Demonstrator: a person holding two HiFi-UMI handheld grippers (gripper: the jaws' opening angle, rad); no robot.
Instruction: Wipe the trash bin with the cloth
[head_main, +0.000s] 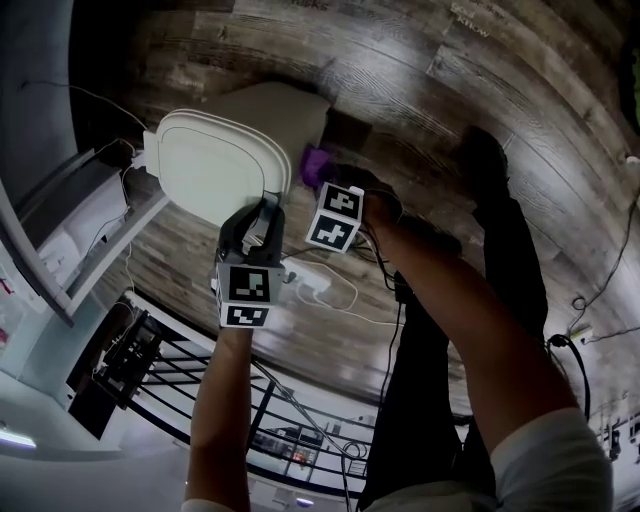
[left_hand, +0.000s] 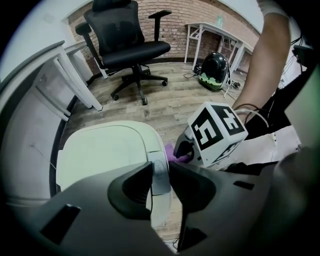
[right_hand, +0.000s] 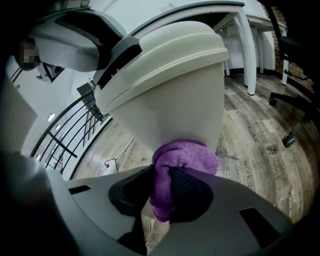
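Cloth (right_hand: 187, 155) is being pinched by the right hand-held gripper (right_hand: 161, 173) and pressing against the side of the trash bin (right_hand: 180, 100) for wiping, while the left hand-held gripper (left_hand: 161, 167) is clamping the lid tab (left_hand: 161, 184), probably steadying the bin.

The trash bin (head_main: 215, 165) stands on the floor (head_main: 420, 90). The left tool (head_main: 266, 205) clamps the tab at the lid's near rim. Just to its right, the right tool (head_main: 322, 178) holds the cloth (head_main: 316, 162) against the bin's side wall. An office chair (left_hand: 131, 45) stands well behind the bin
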